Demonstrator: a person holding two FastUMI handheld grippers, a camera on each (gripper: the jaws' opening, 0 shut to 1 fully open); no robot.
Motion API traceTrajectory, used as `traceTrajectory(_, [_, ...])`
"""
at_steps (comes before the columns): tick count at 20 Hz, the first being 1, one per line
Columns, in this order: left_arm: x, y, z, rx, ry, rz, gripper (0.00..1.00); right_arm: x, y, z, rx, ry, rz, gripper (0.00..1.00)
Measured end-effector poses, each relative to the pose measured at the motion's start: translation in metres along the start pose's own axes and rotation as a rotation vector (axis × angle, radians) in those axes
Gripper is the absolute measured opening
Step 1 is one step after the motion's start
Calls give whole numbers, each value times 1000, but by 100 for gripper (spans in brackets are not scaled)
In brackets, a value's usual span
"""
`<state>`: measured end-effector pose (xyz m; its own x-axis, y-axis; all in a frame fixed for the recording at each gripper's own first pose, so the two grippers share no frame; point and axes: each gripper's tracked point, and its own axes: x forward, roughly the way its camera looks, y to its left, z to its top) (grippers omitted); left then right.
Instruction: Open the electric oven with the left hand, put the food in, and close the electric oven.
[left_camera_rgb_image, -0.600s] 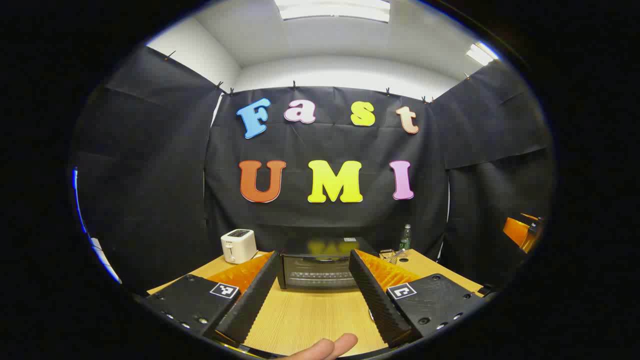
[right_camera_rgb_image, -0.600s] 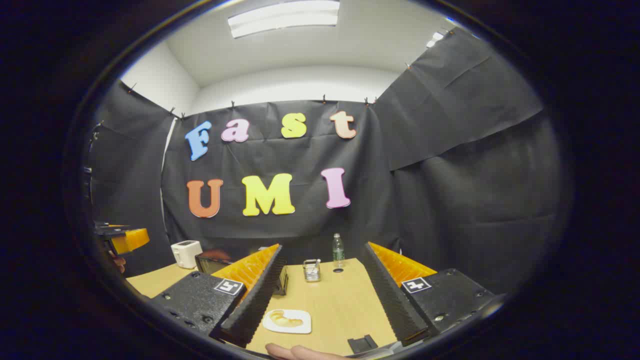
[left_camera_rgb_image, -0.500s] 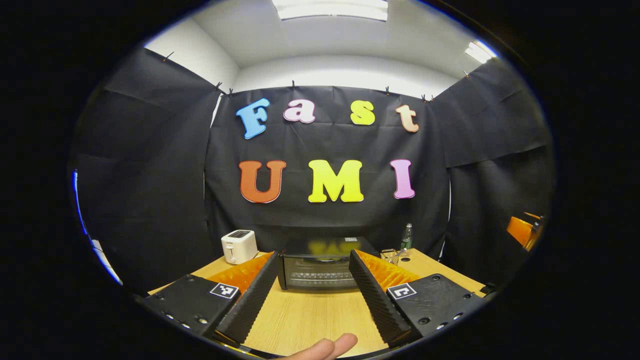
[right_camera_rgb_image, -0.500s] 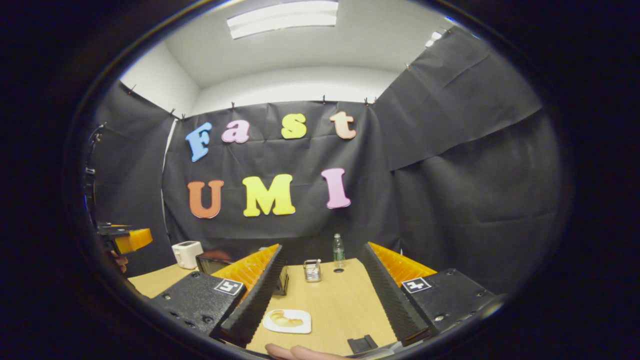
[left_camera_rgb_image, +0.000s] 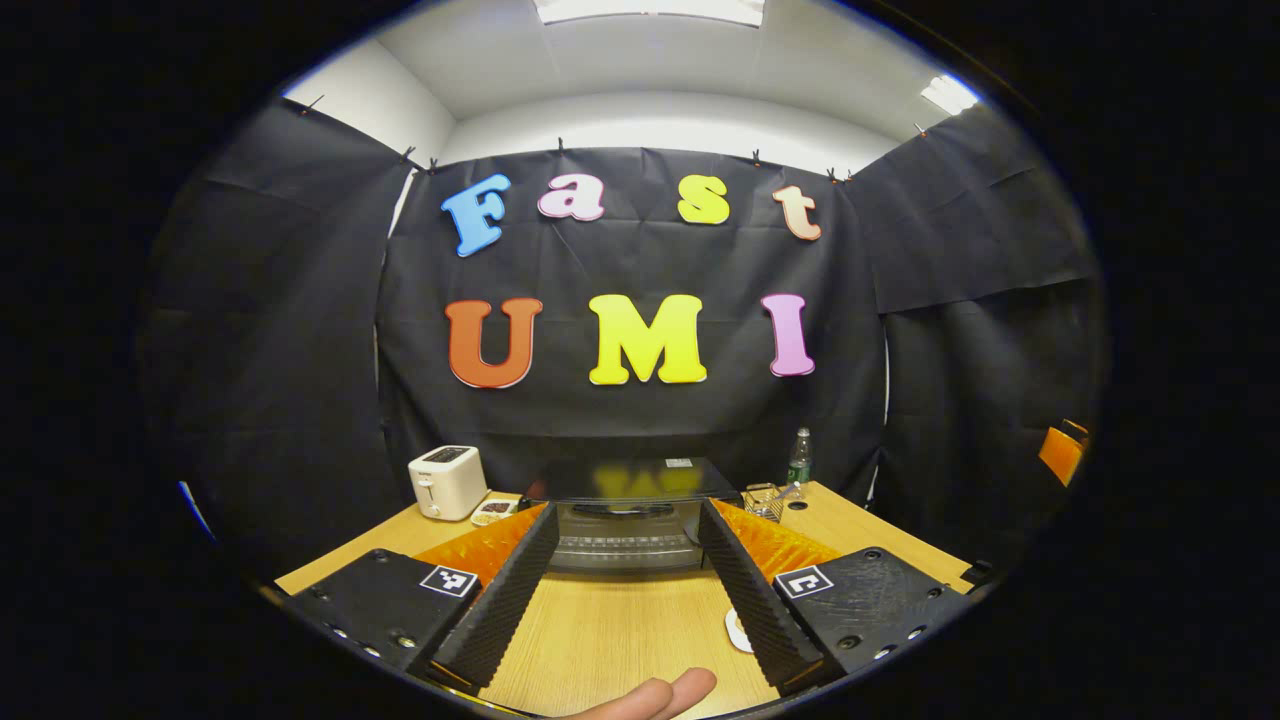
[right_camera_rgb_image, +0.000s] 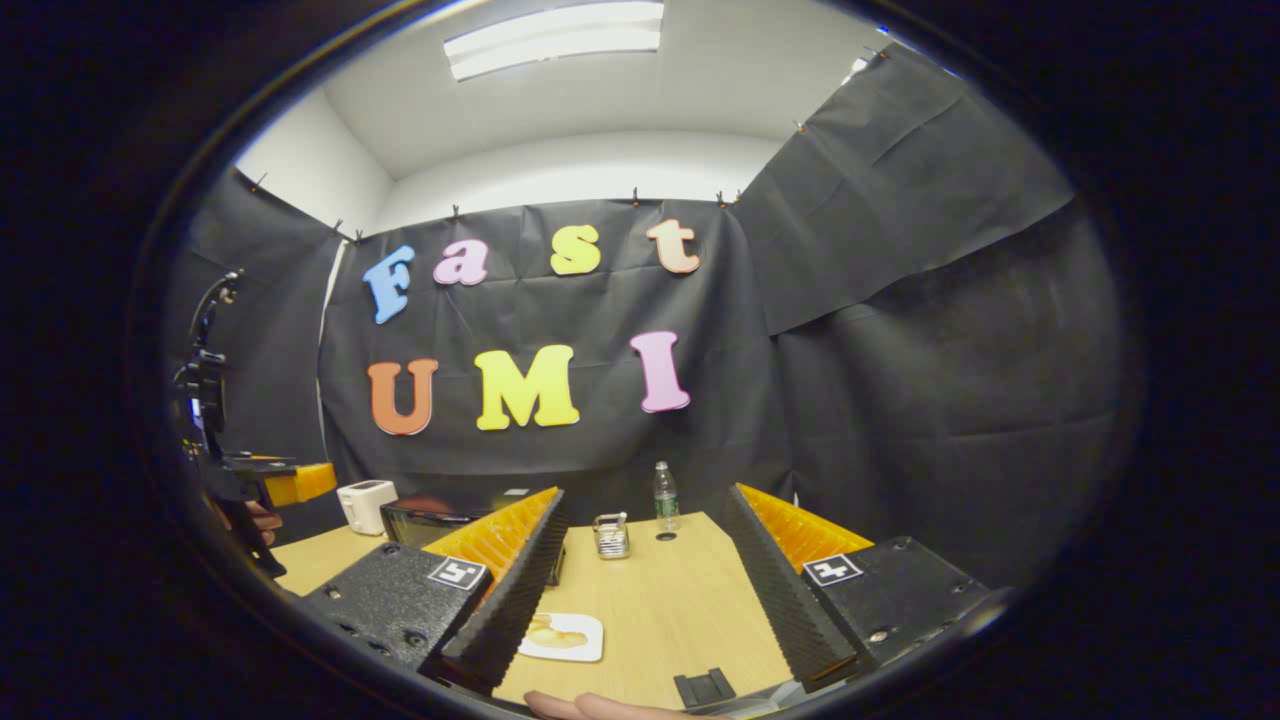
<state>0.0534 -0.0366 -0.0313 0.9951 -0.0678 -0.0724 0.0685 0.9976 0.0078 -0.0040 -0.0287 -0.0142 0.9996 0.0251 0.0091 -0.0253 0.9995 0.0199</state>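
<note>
In the left gripper view, the left gripper (left_camera_rgb_image: 622, 545) is hanging over the near part of the wooden table (left_camera_rgb_image: 620, 640) with its fingers spread wide and nothing between them; a fingertip (left_camera_rgb_image: 660, 692) of the person's hand is showing at the bottom edge. A sliver of the white plate (left_camera_rgb_image: 737, 632) is peeking out just beside the right-hand finger. Straight ahead, framed between the two fingers, the electric oven (left_camera_rgb_image: 628, 510) is sitting with its door shut and facing the gripper, its long side and its handle running crosswise to the fingers' line. The oven is lying dead ahead of this gripper and well apart from it, so the opening move looks like a plain forward reach with the fingers turned to take the crosswise handle. Beyond, to the left, a white toaster (left_camera_rgb_image: 446, 481) is standing, and to the right a wire holder (left_camera_rgb_image: 765, 500) and a green bottle (left_camera_rgb_image: 799, 458).

In the right gripper view, the right gripper (right_camera_rgb_image: 640, 540) is likewise gaping wide and holding nothing. The plate (right_camera_rgb_image: 560, 637) with the food (right_camera_rgb_image: 551, 632), a pale croissant-like pastry, is lying on the table just inside its left-hand finger, near and low. The oven (right_camera_rgb_image: 430, 518) is sitting farther off to the left, so the left gripper (right_camera_rgb_image: 285, 483) is judged the nearer one to it, the right one nearer the food.
</note>
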Motion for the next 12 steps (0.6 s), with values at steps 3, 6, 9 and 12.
traceTrajectory(3, [40,5,-7,-34,25,8,94,2,-4,-2,3,-15,34,96])
traceTrajectory(6, [94,1,-25,-91,111,-27,93,10,-20,-11,10,-1,18,96])
traceTrajectory(9, [146,9,-41,-108,147,-26,93,21,-37,-18,13,24,-11,100])
traceTrajectory(12, [190,16,-61,-163,198,-35,93,30,-51,-27,16,50,-42,99])
